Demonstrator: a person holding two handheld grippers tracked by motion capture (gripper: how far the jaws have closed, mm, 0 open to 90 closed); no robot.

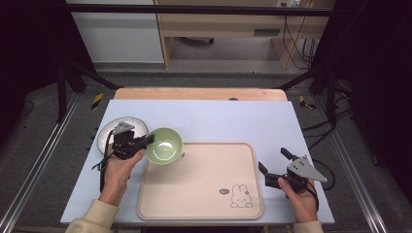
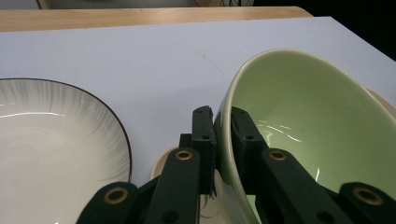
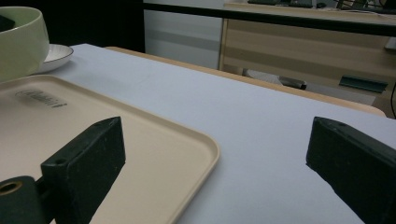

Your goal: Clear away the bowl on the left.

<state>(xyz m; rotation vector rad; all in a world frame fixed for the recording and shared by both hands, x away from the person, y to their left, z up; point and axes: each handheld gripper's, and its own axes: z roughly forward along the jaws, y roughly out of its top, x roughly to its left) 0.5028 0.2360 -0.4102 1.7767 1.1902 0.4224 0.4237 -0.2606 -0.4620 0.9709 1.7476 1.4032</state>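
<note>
Here, left gripper level, clamped on green bowl rim

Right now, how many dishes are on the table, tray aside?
2. A pale green ceramic bowl, clamped at its rim by the left tool, sits at the beige tray's far-left corner; a white dark-rimmed plate lies left of it.

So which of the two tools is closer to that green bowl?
The left. The left tool is clamped on the green bowl's rim, over the tray's corner. The right tool is open, far across, beside the tray's right edge.
</note>
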